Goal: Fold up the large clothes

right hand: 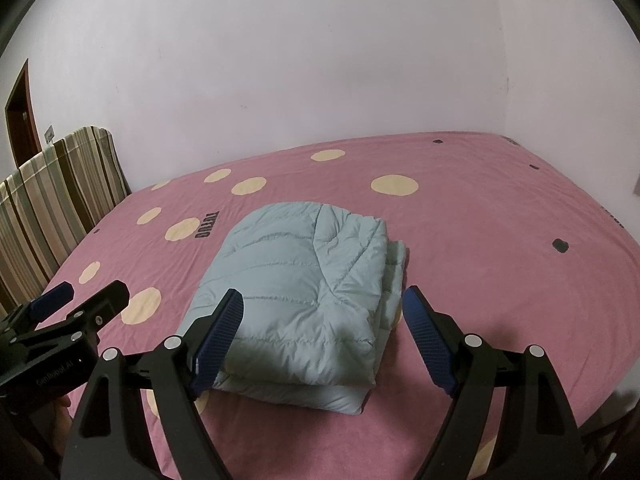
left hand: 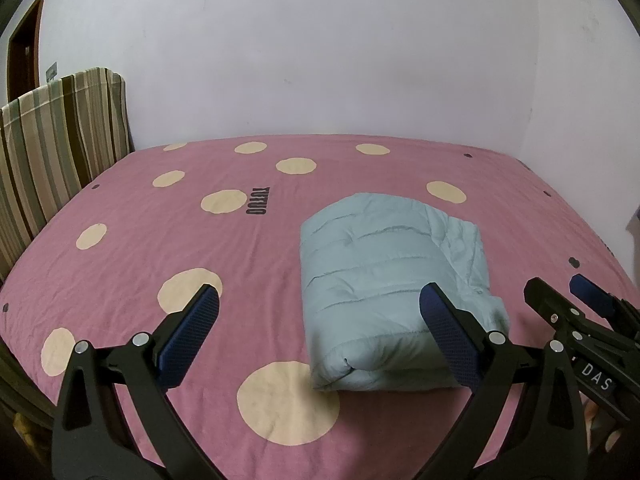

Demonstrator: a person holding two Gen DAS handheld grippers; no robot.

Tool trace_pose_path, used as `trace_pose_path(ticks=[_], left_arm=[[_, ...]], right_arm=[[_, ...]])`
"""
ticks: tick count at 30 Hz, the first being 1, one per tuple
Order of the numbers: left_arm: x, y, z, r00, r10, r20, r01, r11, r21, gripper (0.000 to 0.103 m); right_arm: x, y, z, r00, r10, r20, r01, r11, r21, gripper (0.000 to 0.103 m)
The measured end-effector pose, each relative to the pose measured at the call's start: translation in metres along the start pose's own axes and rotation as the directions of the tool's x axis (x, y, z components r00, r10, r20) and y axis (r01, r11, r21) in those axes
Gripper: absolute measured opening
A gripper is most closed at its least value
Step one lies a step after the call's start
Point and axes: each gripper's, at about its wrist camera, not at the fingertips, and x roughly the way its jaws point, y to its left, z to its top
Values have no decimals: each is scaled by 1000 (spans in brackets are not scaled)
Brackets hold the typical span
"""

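Note:
A pale blue quilted puffer jacket (left hand: 384, 292) lies folded into a thick rectangular bundle on the pink bed sheet (left hand: 200, 248); it also shows in the right wrist view (right hand: 304, 292). My left gripper (left hand: 320, 332) is open and empty, held above the near edge of the bed, with the bundle's left part between its fingers. My right gripper (right hand: 324, 332) is open and empty, just in front of the bundle's near edge. The right gripper also shows at the right in the left wrist view (left hand: 576, 304), and the left gripper at the left in the right wrist view (right hand: 80, 300).
The sheet has cream polka dots and dark lettering (left hand: 258, 200). A headboard covered in striped cloth (left hand: 52, 152) stands at the left. A plain white wall (left hand: 320, 60) runs behind the bed. A brown door frame (left hand: 24, 40) is at the far left.

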Motion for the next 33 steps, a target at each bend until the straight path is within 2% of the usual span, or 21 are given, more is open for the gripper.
trace_pose_path(ticks=[33], left_arm=[[-2, -2, 0, 1000, 0, 10, 0, 1000, 11, 100]], right_arm=[[1, 2, -4, 1000, 2, -1, -2, 1000, 1, 81]])
